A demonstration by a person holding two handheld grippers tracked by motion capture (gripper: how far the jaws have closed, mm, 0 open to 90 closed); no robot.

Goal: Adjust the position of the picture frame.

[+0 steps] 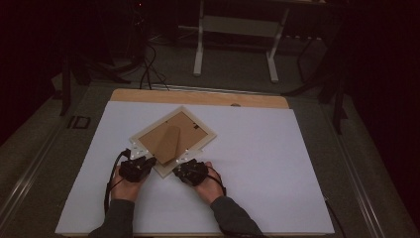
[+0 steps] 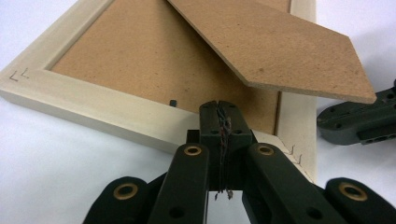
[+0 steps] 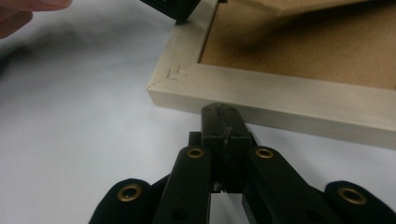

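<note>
Both hands low on the white worktop: left tongs pressed together, tips over the picture frame's near rail; right tongs also together, nosing its outer edge. The frame lies face down, cornerwise, brown stand flap raised.
</note>
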